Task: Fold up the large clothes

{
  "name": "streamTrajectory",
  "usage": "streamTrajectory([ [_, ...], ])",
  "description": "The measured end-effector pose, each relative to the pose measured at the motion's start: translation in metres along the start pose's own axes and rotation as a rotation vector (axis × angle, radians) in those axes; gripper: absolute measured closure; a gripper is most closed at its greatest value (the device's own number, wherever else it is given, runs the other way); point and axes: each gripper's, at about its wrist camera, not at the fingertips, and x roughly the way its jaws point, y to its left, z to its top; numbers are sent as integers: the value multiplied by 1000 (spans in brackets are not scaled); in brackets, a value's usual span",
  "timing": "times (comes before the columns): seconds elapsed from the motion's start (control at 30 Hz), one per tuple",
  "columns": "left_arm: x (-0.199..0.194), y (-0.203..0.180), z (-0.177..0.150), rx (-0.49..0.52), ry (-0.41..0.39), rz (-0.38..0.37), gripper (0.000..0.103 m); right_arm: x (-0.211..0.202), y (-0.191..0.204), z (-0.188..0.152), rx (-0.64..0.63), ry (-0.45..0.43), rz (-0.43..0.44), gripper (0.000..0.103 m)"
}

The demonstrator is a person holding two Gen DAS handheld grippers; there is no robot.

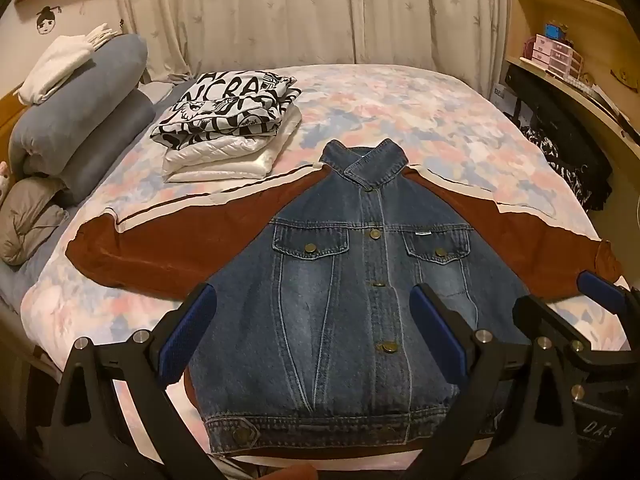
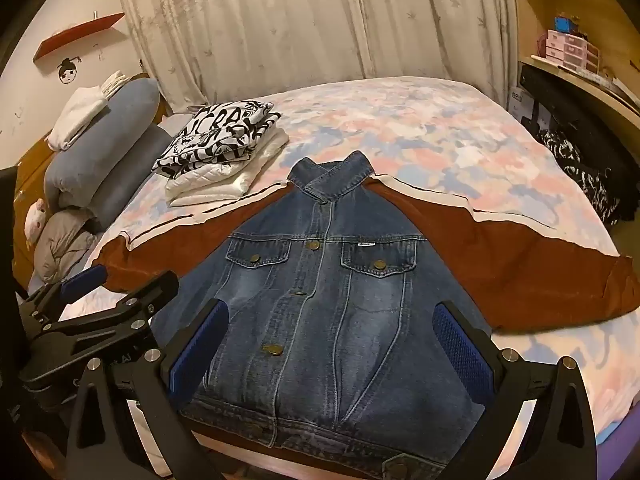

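Denim jacket lies flat, centre frame — both the left gripper and right gripper gape empty; best pinch a sleeve cuff first — fold inward.

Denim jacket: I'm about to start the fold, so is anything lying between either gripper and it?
Nothing visible does. The left gripper and right gripper hover open right over the denim jacket, spread flat on the bed.

Floral bedspread, blue bolsters — pale curtains behind
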Motion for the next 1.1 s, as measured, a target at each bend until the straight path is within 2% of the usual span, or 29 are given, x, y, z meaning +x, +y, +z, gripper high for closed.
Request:
streamTrajectory([
  [0.67, -1, 1, 0, -5, 6, -8, 7, -1, -3, -4, -4, -5, -2, 0],
  [0.77, -10, -9, -5, -7, 9, -9, 7, -1, -3, -4, -3, -2, -3, 0],
  [1.1, -19, -9, -9, -7, 10, -16, 7, -1, -6, -8, -3, -4, -10, 0],
])
